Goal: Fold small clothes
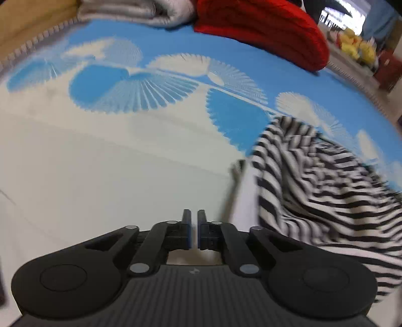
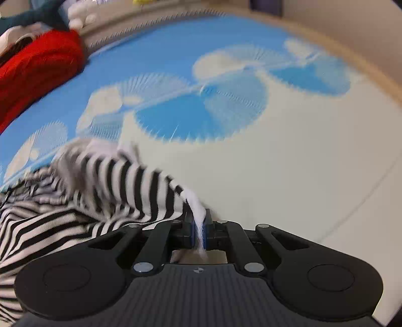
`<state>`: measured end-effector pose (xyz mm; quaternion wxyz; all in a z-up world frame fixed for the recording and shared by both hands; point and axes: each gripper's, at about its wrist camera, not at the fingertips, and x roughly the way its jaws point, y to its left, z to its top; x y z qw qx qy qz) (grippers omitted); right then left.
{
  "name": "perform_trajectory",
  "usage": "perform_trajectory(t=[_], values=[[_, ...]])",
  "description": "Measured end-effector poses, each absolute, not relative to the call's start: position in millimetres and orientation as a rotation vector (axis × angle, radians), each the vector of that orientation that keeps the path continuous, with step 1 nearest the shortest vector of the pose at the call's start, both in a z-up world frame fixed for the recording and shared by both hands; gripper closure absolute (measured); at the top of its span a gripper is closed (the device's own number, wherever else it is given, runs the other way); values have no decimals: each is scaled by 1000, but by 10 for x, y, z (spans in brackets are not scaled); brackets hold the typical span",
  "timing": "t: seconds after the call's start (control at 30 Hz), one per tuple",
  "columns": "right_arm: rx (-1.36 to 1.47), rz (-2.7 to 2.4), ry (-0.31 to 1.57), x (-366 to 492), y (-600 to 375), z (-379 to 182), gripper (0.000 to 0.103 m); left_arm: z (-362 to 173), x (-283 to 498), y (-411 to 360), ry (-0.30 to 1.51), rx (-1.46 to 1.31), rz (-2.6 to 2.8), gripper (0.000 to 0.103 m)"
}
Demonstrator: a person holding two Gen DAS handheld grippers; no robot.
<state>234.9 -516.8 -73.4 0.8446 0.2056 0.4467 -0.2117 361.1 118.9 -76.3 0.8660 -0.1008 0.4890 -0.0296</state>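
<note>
Striped garment pinched in right gripper — left gripper closed, empty.

Left wrist view: the white and blue mat lies bare across the left and centre of the frame, while the striped garment fills the lower right and a red knit and grey folded cloth block the top edge. Right wrist view: the mat is open across the centre and right, with striped fabric heaped at lower left and the red knit at upper left.
</note>
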Motion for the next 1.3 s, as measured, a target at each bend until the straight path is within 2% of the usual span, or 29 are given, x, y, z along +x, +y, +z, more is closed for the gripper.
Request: perform_trajectory(t=[0.03,0.07,0.1,0.13,0.17,0.23,0.37,0.47,0.5,0.53,0.57,0.6,0.63,0.67,0.73,0.83,0.93,1.0,1.07,1.1,1.13,1.17,1.23,1.3], values=[[429,-413,947,2342,-5132,-735,93,-743,3558,1195,1021,-254,-124,81],[409,-399,934,2321,-5105,-702,86,-712,3509,1183,1018,-273,-166,57],[382,-387,914,2298,-5075,-644,76,-677,3443,1155,1005,-270,-200,44],[361,-375,894,2256,-5052,-592,52,-645,3376,1109,982,-248,-221,21],[347,-364,871,2198,-5042,-521,38,-627,3328,1077,966,-225,-251,7],[326,-315,856,2069,-5013,-408,36,-636,3237,989,967,-196,-344,0],[243,-201,927,1974,-4913,-448,31,-746,3143,705,1030,-91,-428,0],[148,-198,997,2008,-4775,-677,32,-759,3074,611,986,-70,-482,0],[141,-200,1000,2009,-4748,-737,34,-780,3061,575,950,-69,-468,0],[140,-203,995,2021,-4718,-773,45,-820,3095,492,931,-56,-427,2],[145,-201,989,2037,-4704,-789,79,-858,3109,402,929,-23,-402,21],[153,-204,988,2054,-4701,-789,92,-880,3113,325,928,19,-396,40],[182,-223,987,2055,-4720,-748,92,-875,3113,265,930,64,-375,68],[212,-231,975,2041,-4745,-688,94,-841,3108,262,932,61,-358,80],[262,-241,925,1949,-4822,-485,98,-721,3094,409,929,-12,-365,86],[347,-228,859,1718,-5014,-225,98,-644,3025,645,926,-36,-364,86],[326,-204,916,1597,-5085,-321,98,-794,3004,777,1007,-34,-367,85],[278,-203,1016,1652,-5033,-539,98,-841,3016,777,1014,-17,-367,71],[176,-212,1096,1737,-4900,-768,96,-771,3049,844,968,-30,-309,28],[134,-219,1097,1758,-4845,-795,92,-670,3071,894,924,-47,-273,20],[83,-245,1073,1780,-4786,-765,78,-559,3095,948,874,-68,-236,14],[29,-277,1025,1802,-4735,-669,60,-439,3113,1008,823,-95,-214,14],[-45,-367,867,1813,-4652,-364,39,-202,3195,1153,727,-205,-204,14],[-39,-405,701,1839,-4558,-72,36,-74,3335,1191,690,-338,-209,14]])
